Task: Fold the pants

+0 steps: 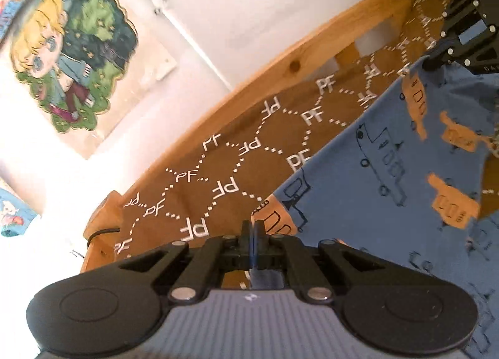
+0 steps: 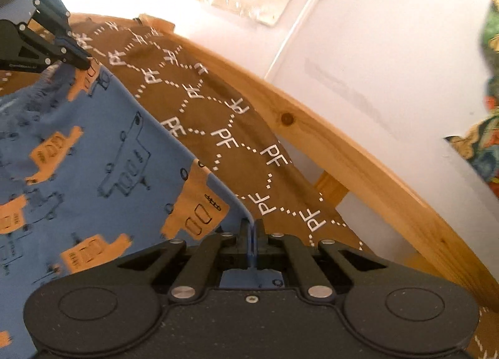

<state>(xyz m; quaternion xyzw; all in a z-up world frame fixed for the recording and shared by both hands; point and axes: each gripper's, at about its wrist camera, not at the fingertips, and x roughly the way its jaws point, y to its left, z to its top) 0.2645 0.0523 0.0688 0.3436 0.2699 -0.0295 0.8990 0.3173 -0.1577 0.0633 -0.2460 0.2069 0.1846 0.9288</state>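
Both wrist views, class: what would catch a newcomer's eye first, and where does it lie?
First, the blue pants printed with orange trucks, stretched between the left gripper and the right gripper, each with its jaws shut on an edge of the cloth. Under them lies a brown bedspread with white PF letters, edged by a wooden bed rail. A cartoon poster hangs on the wall behind.
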